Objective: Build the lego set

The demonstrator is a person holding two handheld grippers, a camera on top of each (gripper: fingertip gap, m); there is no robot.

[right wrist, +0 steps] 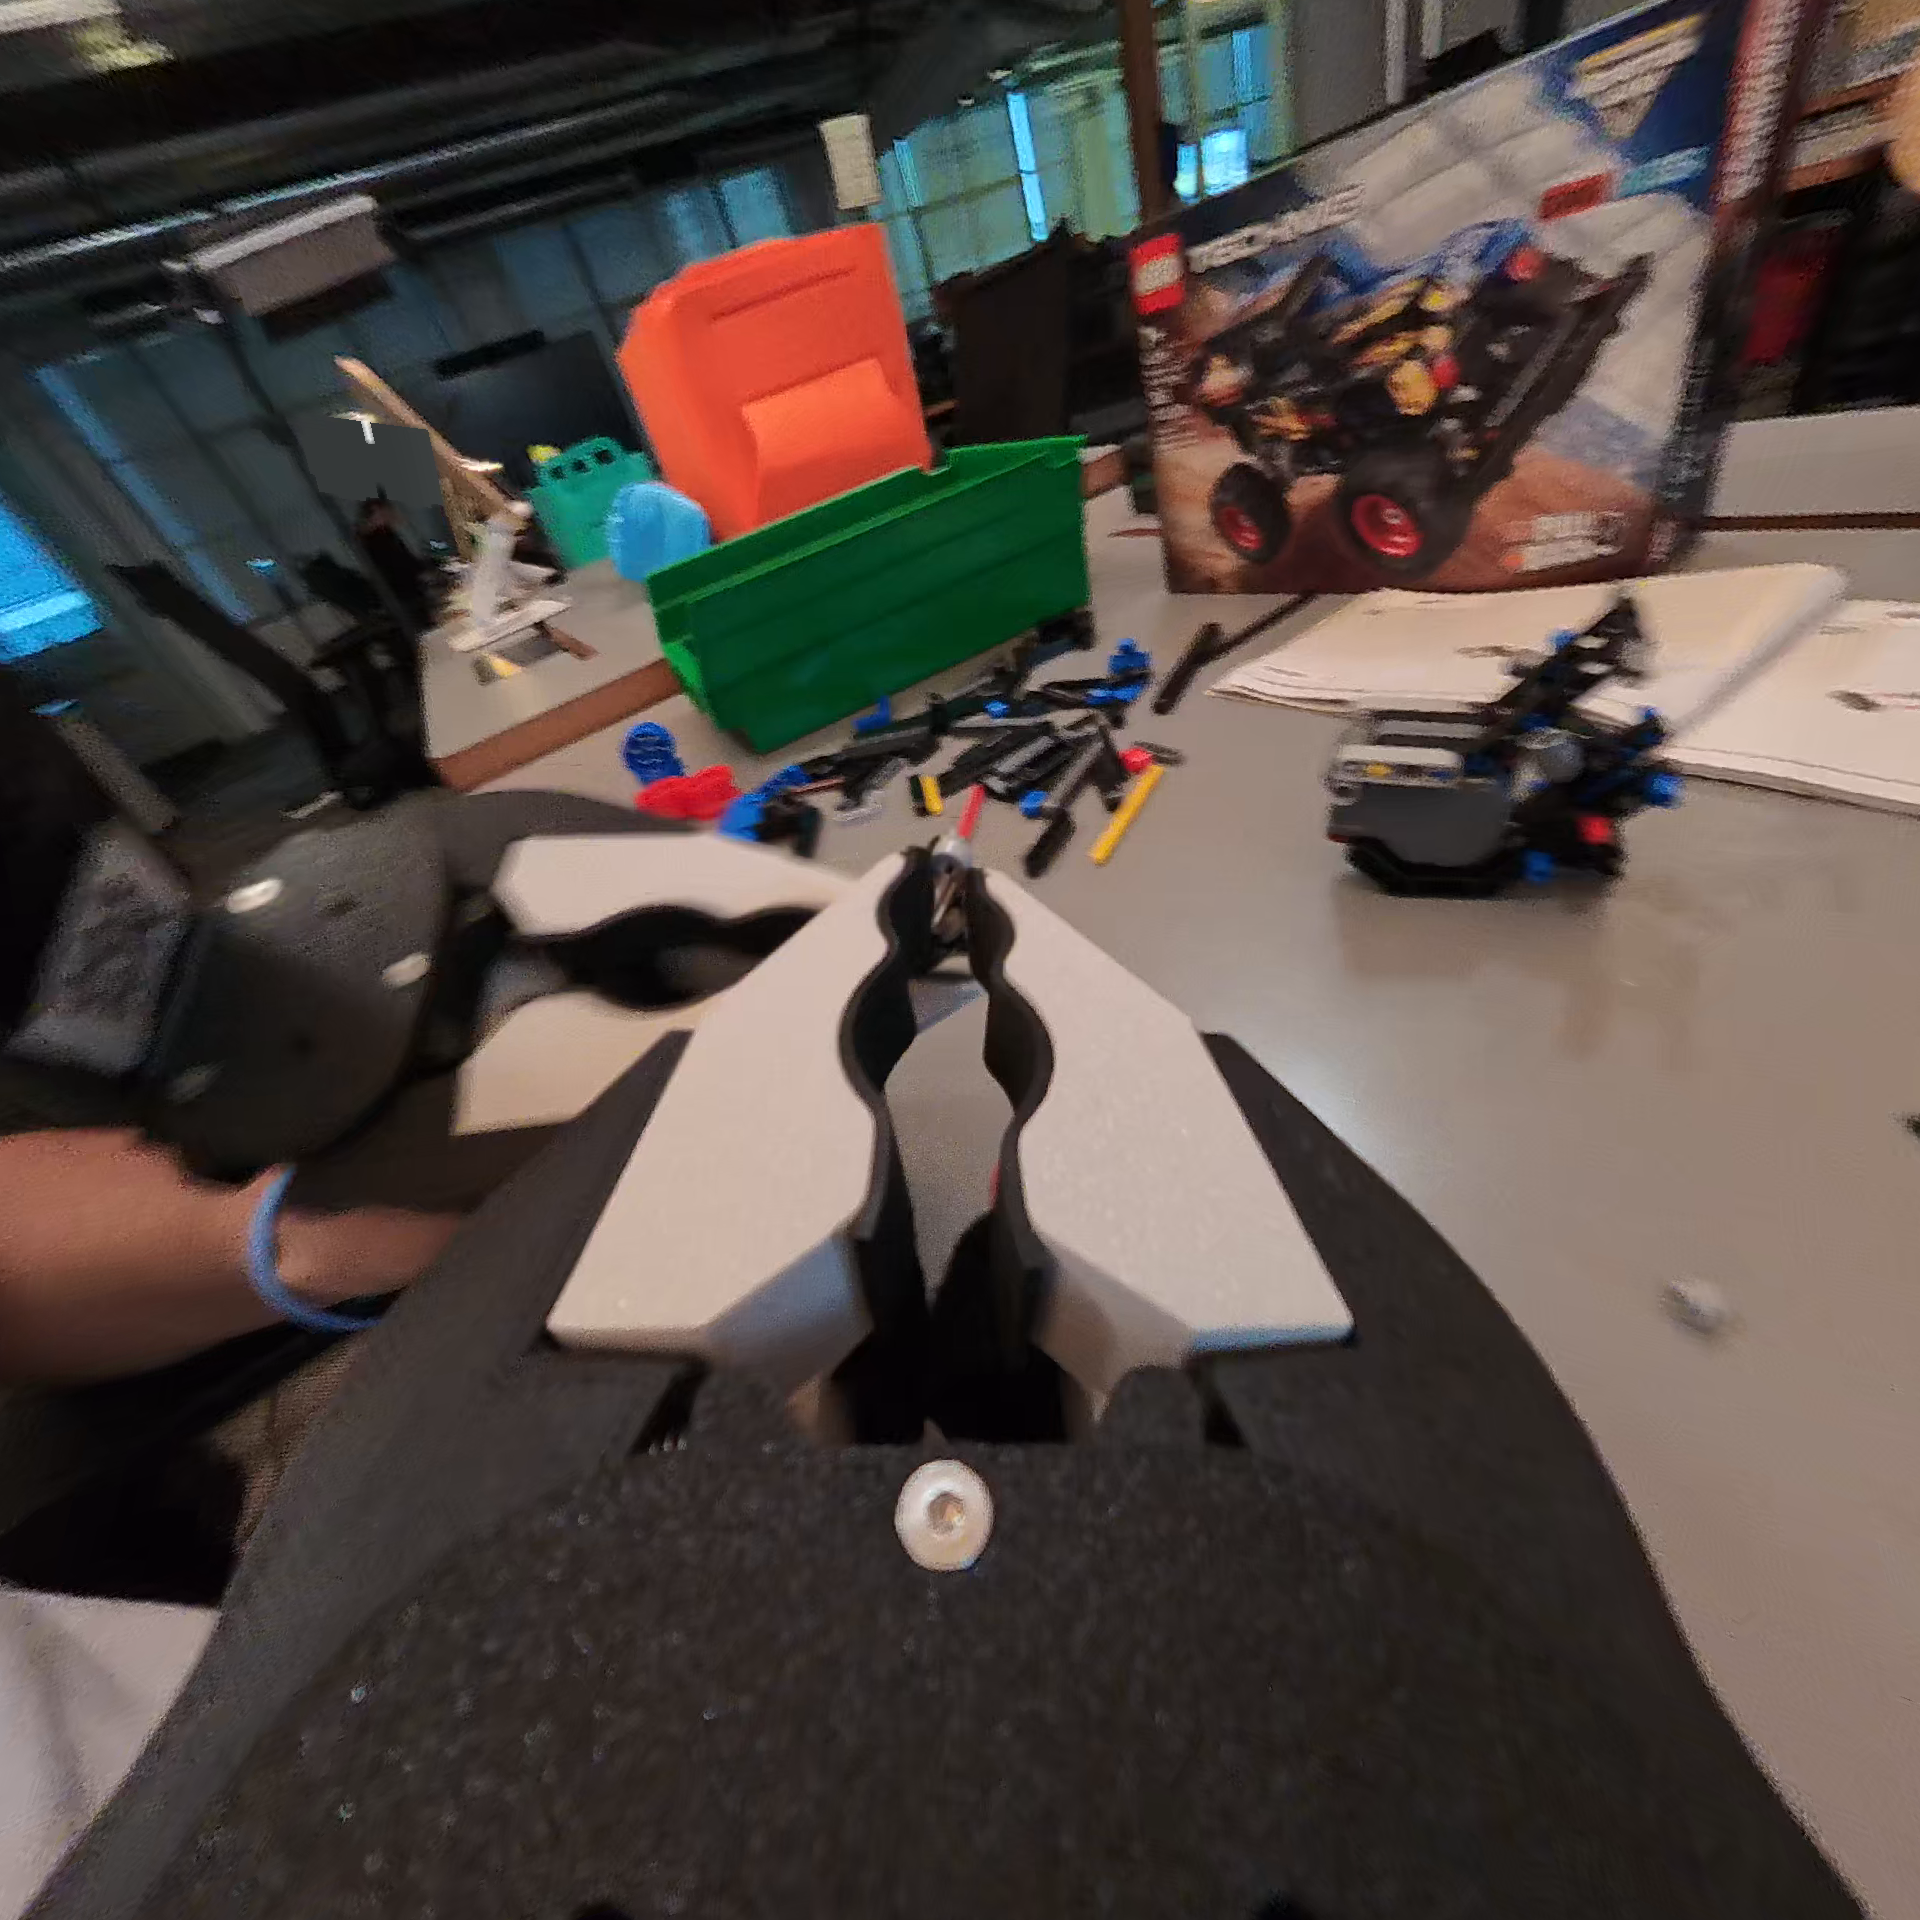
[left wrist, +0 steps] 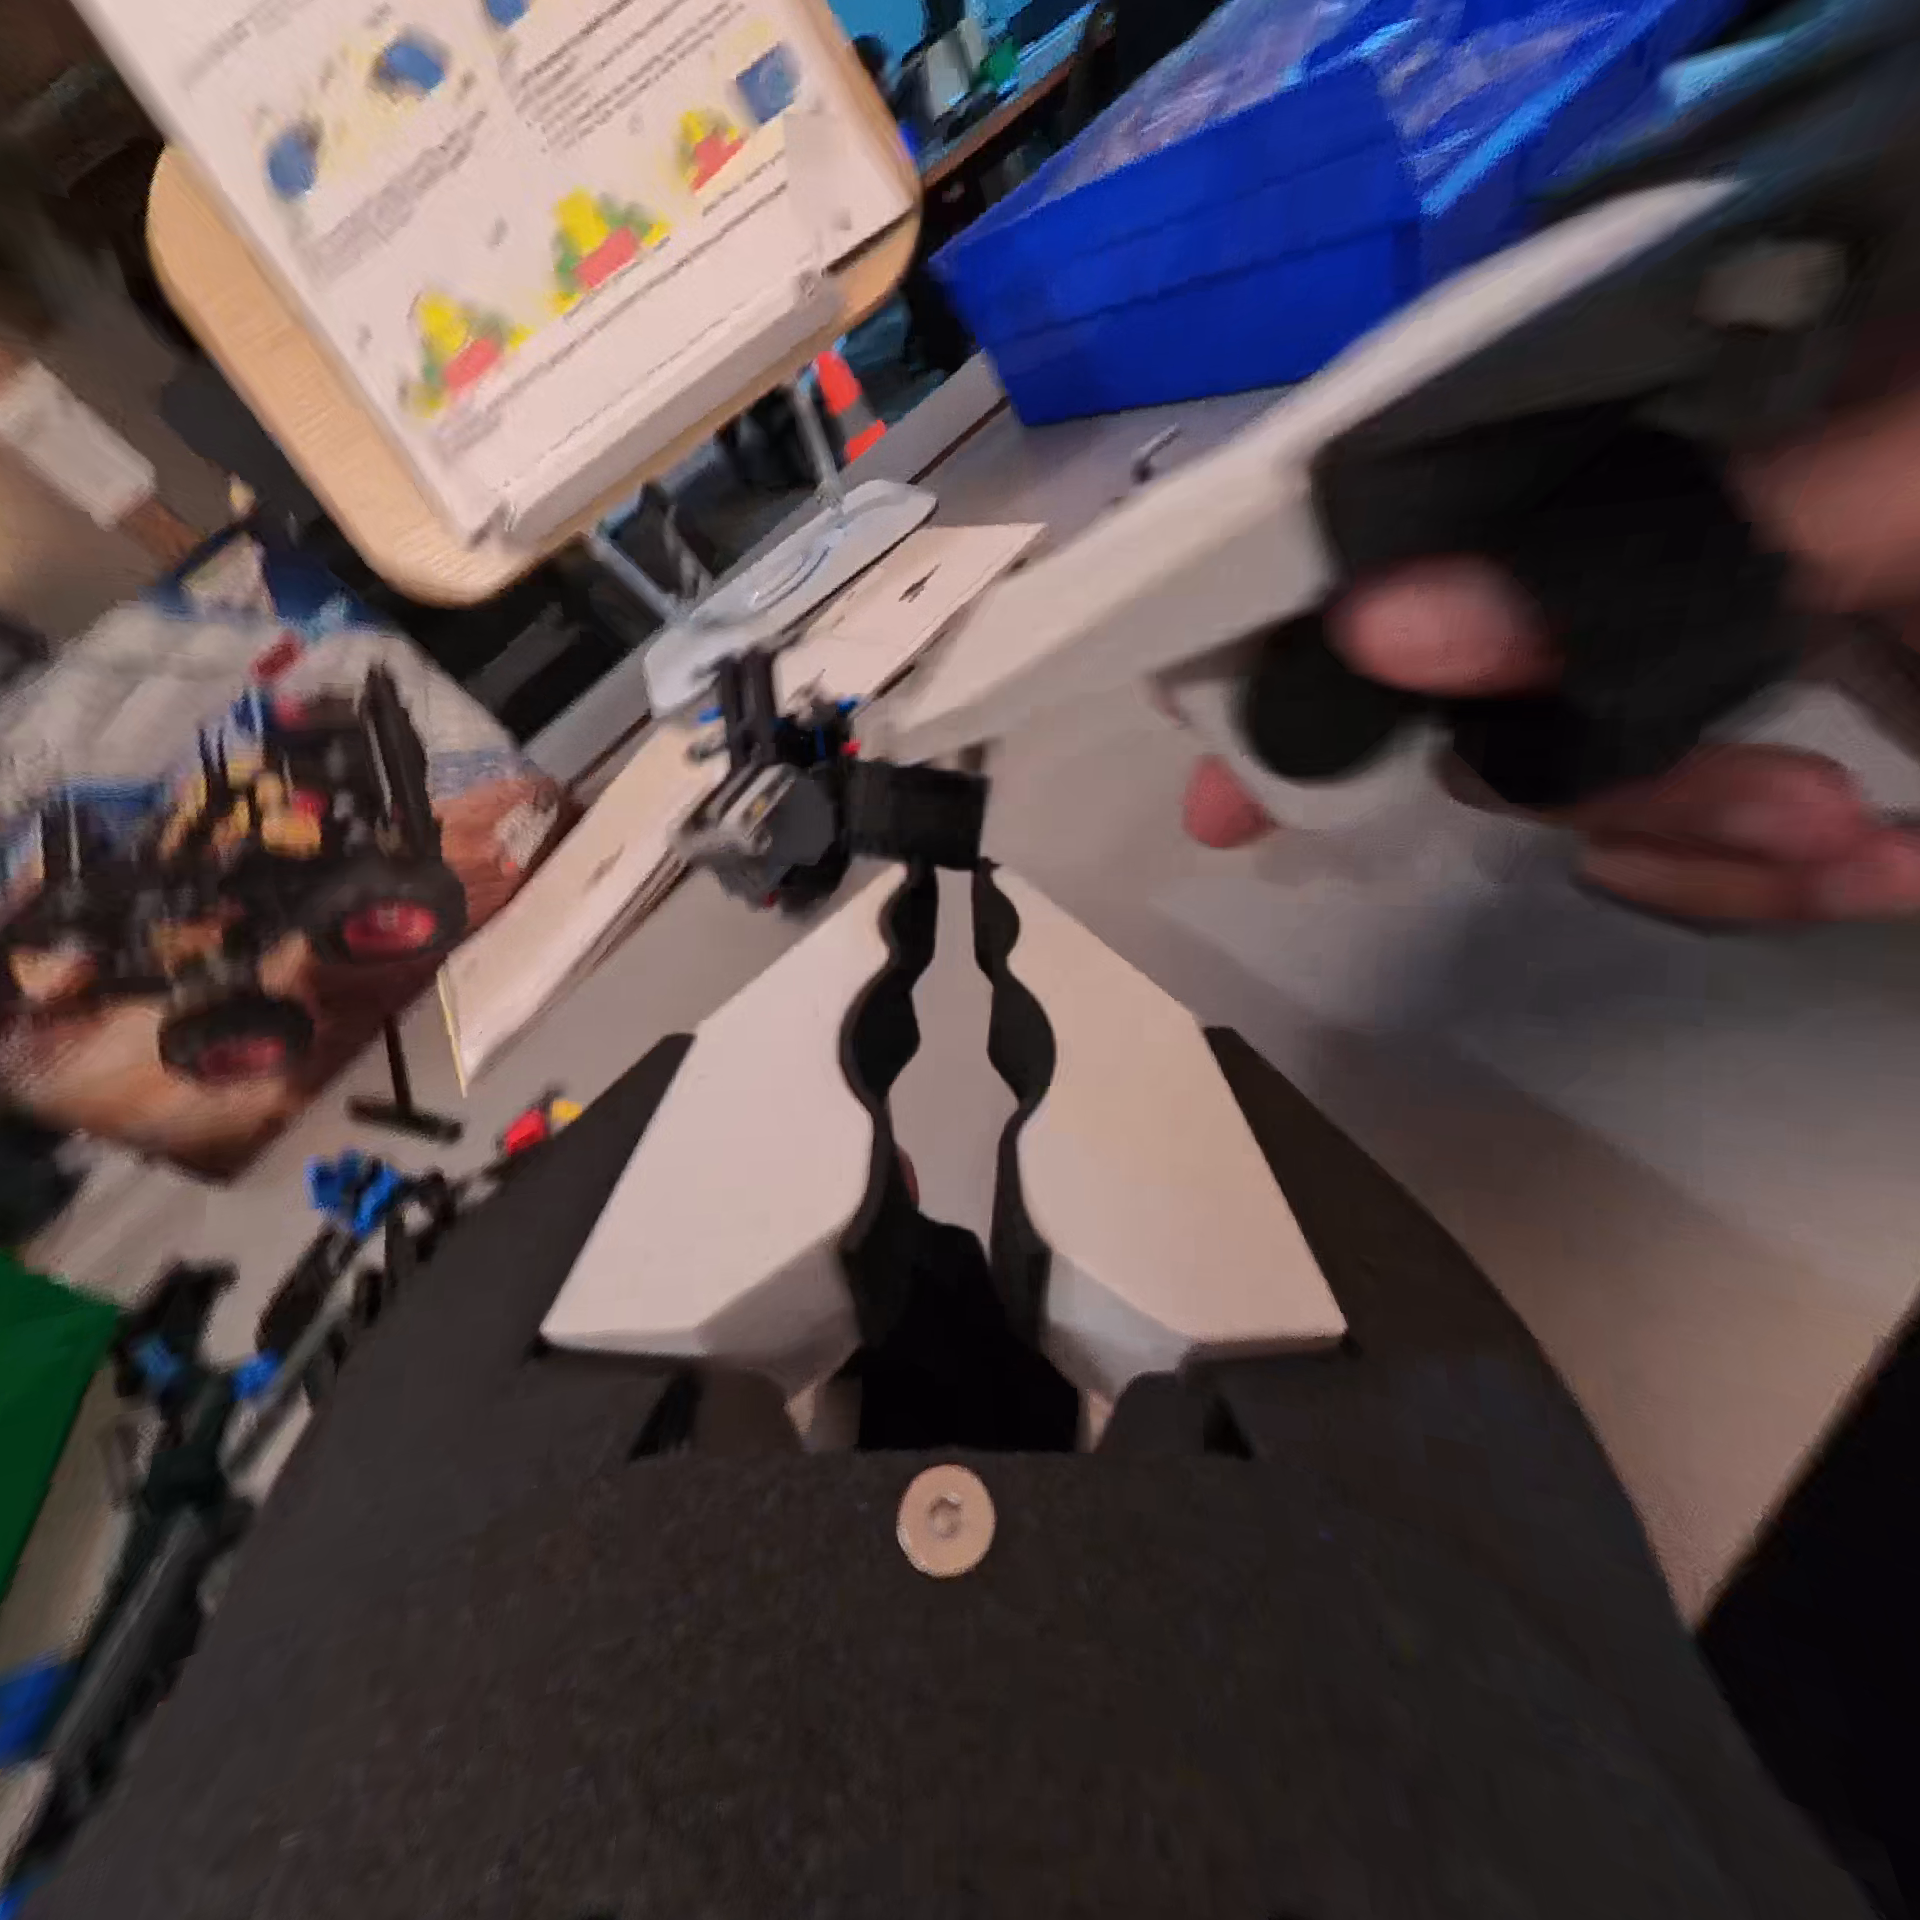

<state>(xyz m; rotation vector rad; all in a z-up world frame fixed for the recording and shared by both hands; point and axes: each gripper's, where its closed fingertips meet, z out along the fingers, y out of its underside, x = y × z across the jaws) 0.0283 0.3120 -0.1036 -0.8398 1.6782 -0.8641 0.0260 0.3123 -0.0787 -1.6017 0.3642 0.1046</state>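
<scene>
My right gripper (right wrist: pixel 948 883) is shut on a small grey and red pin (right wrist: pixel 956 854), held above the grey table (right wrist: pixel 1403 1091). My left gripper (left wrist: pixel 951 878) has its jaws nearly closed, with a black piece (left wrist: pixel 914 816) at the tips; the view is blurred. The partly built black, grey and blue model (right wrist: pixel 1496 790) stands on the table to the right, apart from both grippers. It also shows in the left wrist view (left wrist: pixel 764 810), just beyond my left tips. The right gripper (left wrist: pixel 904 727) reaches in from the right, held by a hand (left wrist: pixel 1455 644). The left gripper's fingers (right wrist: pixel 665 868) lie to the left.
A pile of loose pieces (right wrist: pixel 997 738) lies before a green bin (right wrist: pixel 883 592) and an orange bin (right wrist: pixel 779 364). The set's box (right wrist: pixel 1423 384) and open booklet (right wrist: pixel 1538 644) stand behind the model. A board with sheets (left wrist: pixel 520 260) and blue bin (left wrist: pixel 1195 260) sit farther back. Both grippers' tips are close together, under 4 cm apart.
</scene>
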